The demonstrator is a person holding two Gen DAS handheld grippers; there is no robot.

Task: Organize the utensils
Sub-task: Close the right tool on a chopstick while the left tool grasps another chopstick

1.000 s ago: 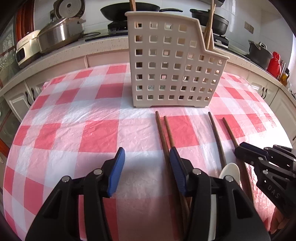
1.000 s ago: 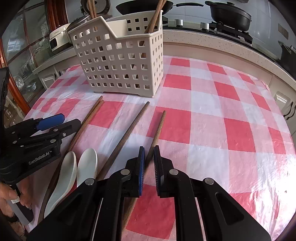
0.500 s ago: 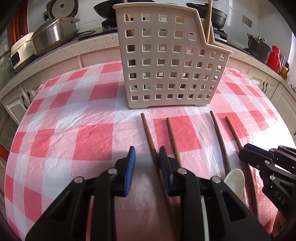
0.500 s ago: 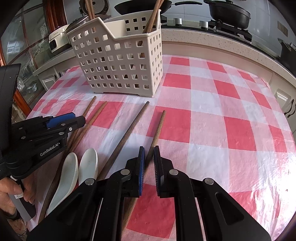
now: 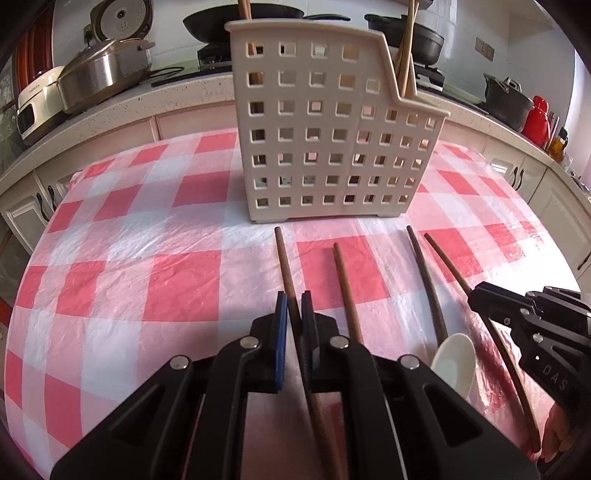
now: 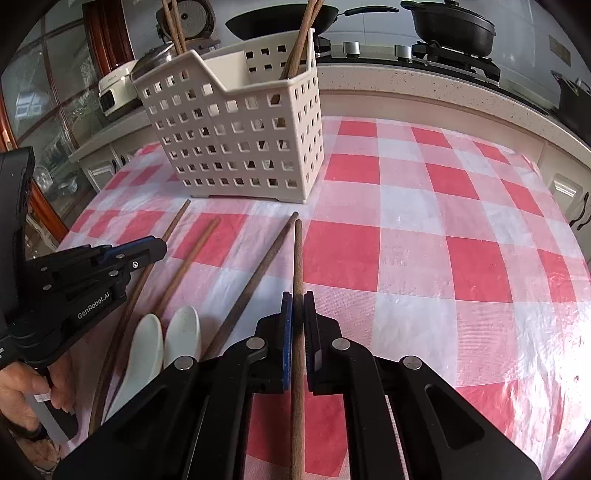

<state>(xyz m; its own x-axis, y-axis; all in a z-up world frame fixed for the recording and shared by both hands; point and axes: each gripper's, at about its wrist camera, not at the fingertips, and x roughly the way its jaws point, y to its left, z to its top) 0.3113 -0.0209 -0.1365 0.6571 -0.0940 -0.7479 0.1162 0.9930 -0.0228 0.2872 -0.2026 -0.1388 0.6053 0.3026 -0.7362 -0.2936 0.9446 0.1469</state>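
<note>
Brown wooden chopsticks lie on the red-and-white checked tablecloth in front of a beige perforated basket (image 5: 325, 122) (image 6: 236, 140), which holds several chopsticks upright. My left gripper (image 5: 293, 310) has its jaws closing in, and the blue pads press on the leftmost chopstick (image 5: 284, 258). My right gripper (image 6: 297, 306) is shut on the rightmost chopstick (image 6: 297, 254), which runs straight between its fingers. Two more chopsticks (image 5: 347, 291) (image 5: 424, 277) lie between them. Two white spoons (image 6: 147, 350) (image 6: 183, 332) rest near the front edge.
A stone counter runs behind the table with a steel pot (image 5: 103, 74), a rice cooker (image 5: 37, 99), black pans (image 6: 454, 22) and a red kettle (image 5: 537, 116). A hand (image 6: 26, 391) holds the left gripper's handle. White cabinets line the sides.
The left jaws went from wide open to shut on the leftmost chopstick, which has parted from its neighbour. The right jaws tightened, and their chopstick swung from slanted to straight between the fingers.
</note>
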